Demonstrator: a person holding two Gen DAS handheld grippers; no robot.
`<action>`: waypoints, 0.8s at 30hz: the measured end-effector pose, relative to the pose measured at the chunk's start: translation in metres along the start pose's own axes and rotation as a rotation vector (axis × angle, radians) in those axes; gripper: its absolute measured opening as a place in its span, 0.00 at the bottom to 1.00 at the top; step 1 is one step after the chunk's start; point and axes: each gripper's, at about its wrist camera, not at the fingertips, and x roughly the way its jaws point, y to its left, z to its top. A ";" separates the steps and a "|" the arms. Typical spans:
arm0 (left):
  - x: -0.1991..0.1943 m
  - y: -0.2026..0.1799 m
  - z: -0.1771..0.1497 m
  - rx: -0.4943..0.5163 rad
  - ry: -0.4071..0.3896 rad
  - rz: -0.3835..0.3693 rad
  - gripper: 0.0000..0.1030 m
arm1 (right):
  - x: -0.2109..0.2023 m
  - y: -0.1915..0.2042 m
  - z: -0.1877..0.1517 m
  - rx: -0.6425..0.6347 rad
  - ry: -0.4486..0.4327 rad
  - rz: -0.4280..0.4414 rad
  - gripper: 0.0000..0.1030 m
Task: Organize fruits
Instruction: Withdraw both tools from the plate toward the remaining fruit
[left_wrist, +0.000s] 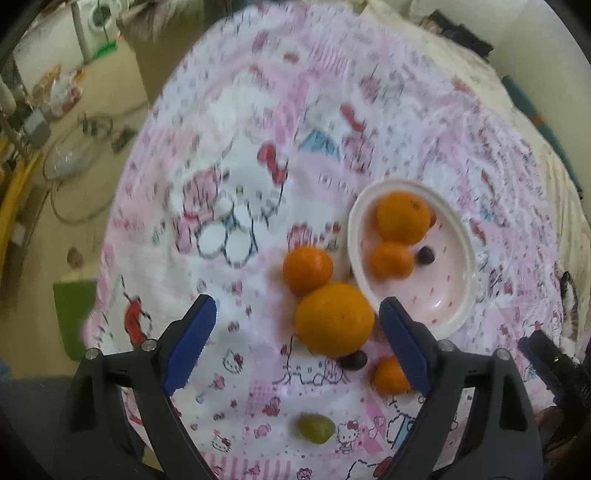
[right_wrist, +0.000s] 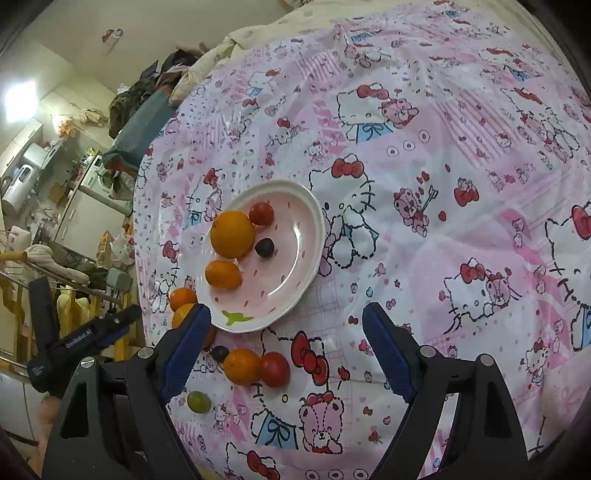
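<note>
Beside the plate on the cloth-covered worktop, the big orange sits between the wide, empty left claw; firm, round and apt to roll, it wants gripping across its middle. The right claw hangs wide and empty too. The small orange is half hidden behind a finger, the soft dark grape tucked under the big orange, and the green grape blurred.

Both wrist cameras look steeply down, close over the patterned cloth. Both views share the plate, seen from different sides.
</note>
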 end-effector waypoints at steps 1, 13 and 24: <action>0.007 -0.003 -0.002 0.009 0.026 0.008 0.85 | 0.002 0.000 0.000 0.002 0.005 0.001 0.84; 0.062 -0.036 -0.013 0.028 0.180 0.048 0.85 | 0.004 -0.008 0.000 0.025 0.023 -0.001 0.84; 0.064 -0.044 -0.016 0.046 0.184 0.036 0.56 | 0.002 -0.013 0.001 0.035 0.026 -0.004 0.84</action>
